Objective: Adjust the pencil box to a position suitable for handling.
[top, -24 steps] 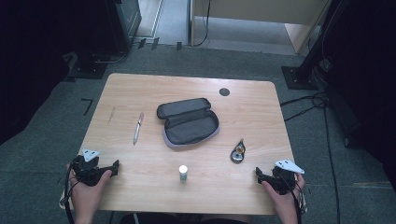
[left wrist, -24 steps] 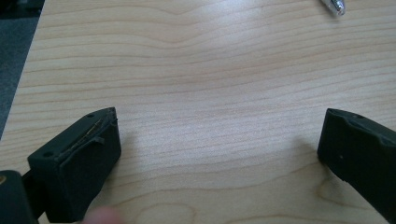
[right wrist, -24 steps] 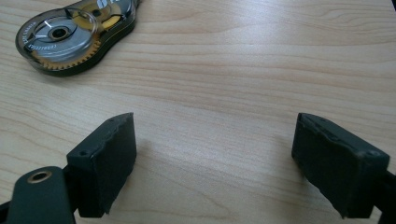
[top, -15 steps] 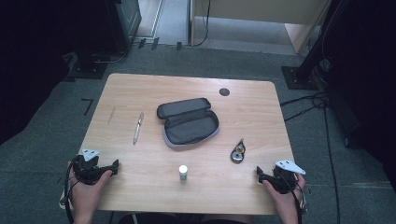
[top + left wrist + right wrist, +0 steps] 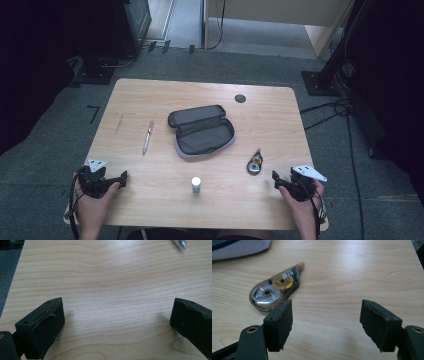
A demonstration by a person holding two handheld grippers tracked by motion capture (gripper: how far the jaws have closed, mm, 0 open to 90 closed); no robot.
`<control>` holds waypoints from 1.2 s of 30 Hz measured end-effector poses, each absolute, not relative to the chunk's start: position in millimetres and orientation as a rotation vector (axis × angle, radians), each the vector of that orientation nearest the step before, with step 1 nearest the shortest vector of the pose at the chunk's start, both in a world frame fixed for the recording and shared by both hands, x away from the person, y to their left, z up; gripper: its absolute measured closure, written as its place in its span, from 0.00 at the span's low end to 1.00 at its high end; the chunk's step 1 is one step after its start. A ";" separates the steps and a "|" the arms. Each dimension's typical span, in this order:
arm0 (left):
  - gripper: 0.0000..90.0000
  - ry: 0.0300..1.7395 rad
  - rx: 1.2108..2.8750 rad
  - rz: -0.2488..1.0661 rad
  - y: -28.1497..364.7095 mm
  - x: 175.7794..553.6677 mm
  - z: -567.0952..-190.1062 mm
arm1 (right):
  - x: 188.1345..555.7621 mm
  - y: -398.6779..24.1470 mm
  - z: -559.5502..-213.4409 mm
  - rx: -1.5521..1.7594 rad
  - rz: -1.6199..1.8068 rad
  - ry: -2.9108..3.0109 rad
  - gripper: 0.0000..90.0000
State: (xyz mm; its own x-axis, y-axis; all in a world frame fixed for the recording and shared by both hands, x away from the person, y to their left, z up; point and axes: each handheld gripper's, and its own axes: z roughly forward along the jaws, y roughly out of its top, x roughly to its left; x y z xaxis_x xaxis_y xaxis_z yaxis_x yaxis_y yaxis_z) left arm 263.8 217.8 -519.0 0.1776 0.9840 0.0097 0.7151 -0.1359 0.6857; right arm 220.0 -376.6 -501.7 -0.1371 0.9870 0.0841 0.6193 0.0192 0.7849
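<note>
An open grey pencil case [image 5: 202, 132] lies in the middle of the wooden table [image 5: 165, 95]. A silver pen [image 5: 147, 136] lies to its left, with its tip [image 5: 180, 243] at the top right of the left gripper view. A clear correction tape roller [image 5: 255, 162] [image 5: 274, 288] sits to the case's right. A small white cylinder [image 5: 196, 185] stands near the front edge. My left gripper [image 5: 120, 179] [image 5: 117, 307] rests at the front left, open over bare wood. My right gripper [image 5: 278, 181] [image 5: 327, 307] rests at the front right, open, with the roller just beyond its left jaw.
A black round disc [image 5: 240, 98] is set in the table's far right part. A corner of the pencil case [image 5: 239, 247] shows at the top left of the right gripper view. Cables and stand bases lie on the grey floor around the table.
</note>
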 end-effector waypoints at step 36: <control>0.00 1.588 1.920 0.639 217.4 263.7 -518.9 | 255.5 -338.0 -452.4 1.530 1.088 1.858 0.39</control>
